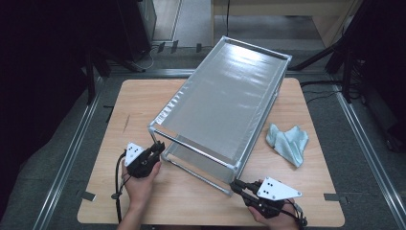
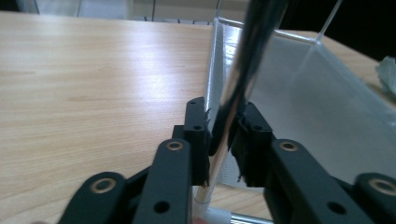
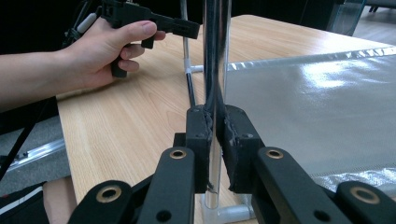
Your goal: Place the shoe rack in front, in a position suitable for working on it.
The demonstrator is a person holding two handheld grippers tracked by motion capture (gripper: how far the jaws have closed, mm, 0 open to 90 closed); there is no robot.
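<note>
A rack of chrome tubes with grey fabric shelves [image 1: 225, 100] stands slanted across the wooden table [image 1: 139, 105]. My left gripper [image 1: 160, 148] is at its near left corner. In the left gripper view the jaws [image 2: 224, 126] are shut on the upright chrome tube [image 2: 243, 70]. My right gripper [image 1: 234, 186] is at the near right corner, and its jaws [image 3: 215, 121] are shut on that corner's upright tube [image 3: 215, 46]. The right gripper view also holds the other hand [image 3: 102, 51] with the left gripper [image 3: 187, 29] at the far upright.
A crumpled light blue cloth [image 1: 287, 143] lies on the table right of the rack. Bare wood runs along the left side and the front edge. Dark stands and cables surround the table on the floor.
</note>
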